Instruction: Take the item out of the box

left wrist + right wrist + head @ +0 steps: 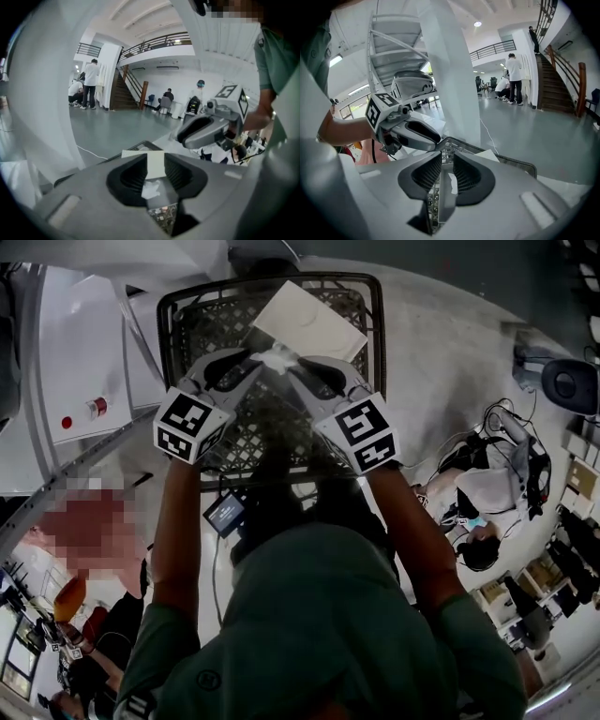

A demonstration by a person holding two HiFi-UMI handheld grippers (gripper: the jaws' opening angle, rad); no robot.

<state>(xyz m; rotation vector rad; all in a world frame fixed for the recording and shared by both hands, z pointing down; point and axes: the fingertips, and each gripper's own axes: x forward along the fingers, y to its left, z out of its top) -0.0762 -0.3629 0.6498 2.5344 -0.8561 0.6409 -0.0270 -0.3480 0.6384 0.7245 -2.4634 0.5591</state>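
A black lattice crate stands in front of me, with a flat white box leaning at its far side. Over the crate both grippers meet tip to tip on a clear plastic bag with a crumpled white top. The left gripper comes in from the left and the right gripper from the right. In the left gripper view the white crumple lies in the gap of the left gripper, apart from the pads. In the right gripper view the thin bag edge stands between the spread jaws of the right gripper.
A white cabinet with a red button stands left of the crate. A small screen device sits below the crate's near rim. A person sits on the floor at right among cables. People stand far off by a staircase.
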